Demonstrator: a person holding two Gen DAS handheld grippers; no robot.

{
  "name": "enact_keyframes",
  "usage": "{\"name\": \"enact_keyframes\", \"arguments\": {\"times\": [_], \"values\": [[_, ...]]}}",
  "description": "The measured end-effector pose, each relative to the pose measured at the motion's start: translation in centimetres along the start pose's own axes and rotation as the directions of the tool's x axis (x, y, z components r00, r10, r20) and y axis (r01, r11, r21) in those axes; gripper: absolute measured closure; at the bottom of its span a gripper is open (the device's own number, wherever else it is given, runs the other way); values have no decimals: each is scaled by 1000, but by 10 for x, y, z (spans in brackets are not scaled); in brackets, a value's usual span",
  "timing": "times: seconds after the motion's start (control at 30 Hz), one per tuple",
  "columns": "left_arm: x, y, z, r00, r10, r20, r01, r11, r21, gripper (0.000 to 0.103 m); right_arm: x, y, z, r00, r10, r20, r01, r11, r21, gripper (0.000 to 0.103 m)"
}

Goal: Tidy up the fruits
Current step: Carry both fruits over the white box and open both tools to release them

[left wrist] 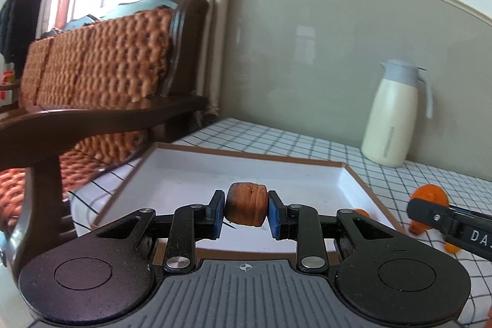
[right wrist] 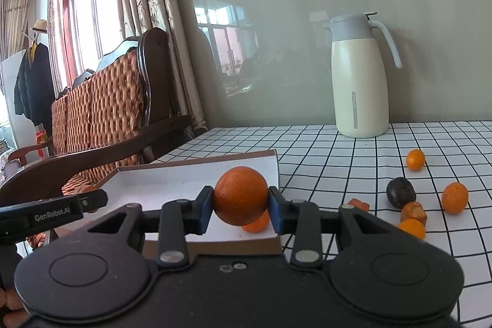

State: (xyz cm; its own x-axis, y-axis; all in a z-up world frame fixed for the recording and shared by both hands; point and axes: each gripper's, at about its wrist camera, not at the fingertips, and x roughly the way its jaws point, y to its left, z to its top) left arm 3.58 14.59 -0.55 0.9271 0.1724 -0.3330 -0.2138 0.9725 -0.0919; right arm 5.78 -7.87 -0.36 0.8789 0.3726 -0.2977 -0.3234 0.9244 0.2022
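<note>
My left gripper [left wrist: 245, 210] is shut on a brown ridged fruit [left wrist: 246, 203] and holds it over the near part of a white tray [left wrist: 190, 171] with a brown rim. My right gripper [right wrist: 241, 205] is shut on an orange [right wrist: 240, 195], held above the tray's right edge [right wrist: 273, 174]. A small orange fruit [right wrist: 256, 224] lies just below it. Loose on the checked cloth to the right lie small oranges [right wrist: 415, 159] [right wrist: 455, 197] [right wrist: 412, 228], a dark round fruit [right wrist: 400, 192] and a brown fruit [right wrist: 413, 211]. The right gripper also shows in the left wrist view [left wrist: 430, 212].
A cream thermos jug [right wrist: 359, 82] stands at the back of the table by the wall. A wooden armchair with a woven cushion [right wrist: 101, 112] stands close to the table's left edge. The checked tablecloth [right wrist: 353, 162] covers the table.
</note>
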Motion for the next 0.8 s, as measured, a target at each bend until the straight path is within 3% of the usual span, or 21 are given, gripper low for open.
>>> {"name": "enact_keyframes", "arguments": {"times": [0.8], "values": [[32, 47, 11, 991, 135, -4, -135, 988, -73, 73, 49, 10, 7, 1000, -8, -7, 8, 1000, 13, 74]]}}
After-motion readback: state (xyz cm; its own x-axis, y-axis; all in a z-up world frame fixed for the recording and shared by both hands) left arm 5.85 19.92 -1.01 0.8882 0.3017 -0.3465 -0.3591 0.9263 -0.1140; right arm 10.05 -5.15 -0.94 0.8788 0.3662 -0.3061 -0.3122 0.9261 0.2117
